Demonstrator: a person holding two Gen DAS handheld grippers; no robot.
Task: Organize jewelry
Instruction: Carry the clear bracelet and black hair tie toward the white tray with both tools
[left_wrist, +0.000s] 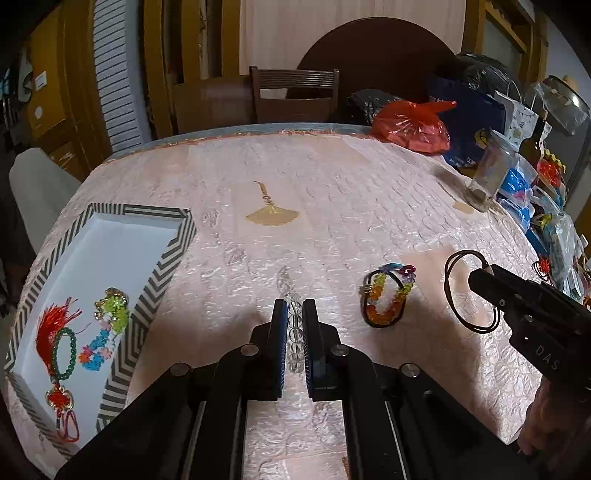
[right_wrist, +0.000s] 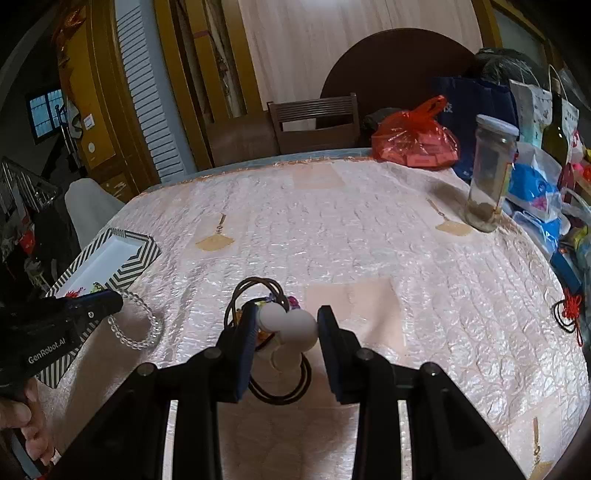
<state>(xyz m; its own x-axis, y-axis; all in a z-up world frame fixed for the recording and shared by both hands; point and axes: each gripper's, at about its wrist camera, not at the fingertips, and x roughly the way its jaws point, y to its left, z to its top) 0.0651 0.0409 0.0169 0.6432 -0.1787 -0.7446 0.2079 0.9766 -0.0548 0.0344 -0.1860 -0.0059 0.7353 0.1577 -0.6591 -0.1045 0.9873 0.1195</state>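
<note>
Striped tray (left_wrist: 155, 273) at left holds three bracelets. Left gripper (left_wrist: 294, 314) is closed on a clear bead bracelet (left_wrist: 294, 332) above the table (left_wrist: 332, 206). Colourful bracelet (left_wrist: 388, 295) lies right. Right gripper (right_wrist: 286, 325) clamps a black cord necklace (left_wrist: 469, 291) with white pendant (right_wrist: 291, 325).

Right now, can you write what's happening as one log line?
left gripper: shut on clear bead bracelet | right gripper: shut on white-bead cord necklace | striped tray: three pieces inside

The left gripper (left_wrist: 294, 314) points steeply down, its jaws nearly closed on a strand of clear beads (left_wrist: 294, 332) between them; the right gripper (right_wrist: 286, 325) points down too, its jaws partly apart, clamping a pale ornament (right_wrist: 291, 325) with dark cord loops.
</note>
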